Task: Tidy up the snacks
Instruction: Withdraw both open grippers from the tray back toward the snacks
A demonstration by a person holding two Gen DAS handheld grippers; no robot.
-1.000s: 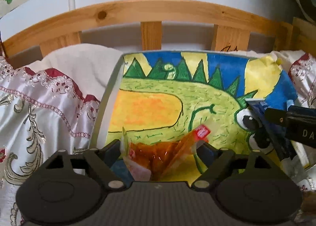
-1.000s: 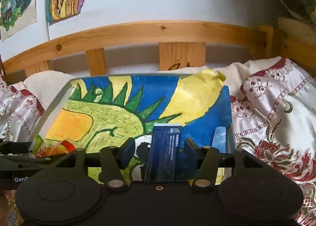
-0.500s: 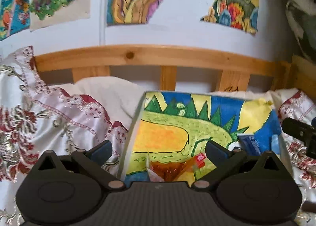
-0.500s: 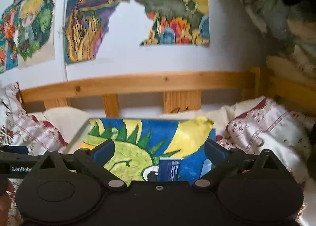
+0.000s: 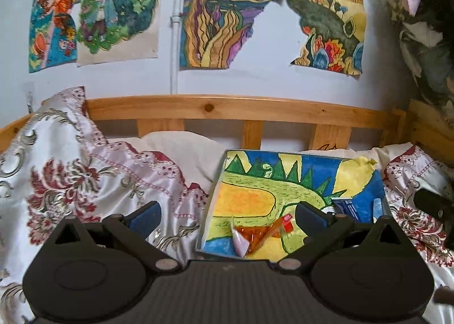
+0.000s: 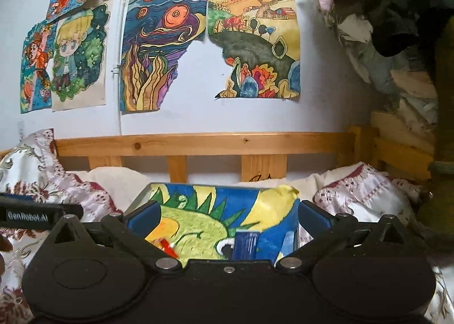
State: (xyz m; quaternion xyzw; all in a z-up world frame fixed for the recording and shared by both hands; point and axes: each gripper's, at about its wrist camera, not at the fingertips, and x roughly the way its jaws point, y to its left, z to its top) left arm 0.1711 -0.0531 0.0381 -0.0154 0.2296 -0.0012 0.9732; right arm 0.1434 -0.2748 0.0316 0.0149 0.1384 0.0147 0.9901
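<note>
A shallow tray (image 5: 213, 199) lined with a green dinosaur painting rests on the bed. In it lie a clear orange-red snack packet (image 5: 256, 236) near the front edge and a dark blue packet (image 5: 350, 207) at the right. My left gripper (image 5: 227, 215) hangs open above and short of the tray's front left corner, holding nothing. In the right wrist view the tray (image 6: 139, 196) shows the blue packet (image 6: 245, 244) and a red packet corner (image 6: 168, 249). The jaws of my right gripper (image 6: 228, 217) are opening wide, with nothing between them.
Satin embroidered bedding (image 5: 85, 176) is heaped left and right of the tray. A wooden bed rail (image 5: 227, 111) runs behind it, below a white wall with drawings (image 5: 227, 12). The left gripper's side (image 6: 28, 213) shows at the left of the right wrist view.
Both grippers let go of their packets, opened wide and drew back and up from the tray. The orange-red and blue packets now lie in the tray.
</note>
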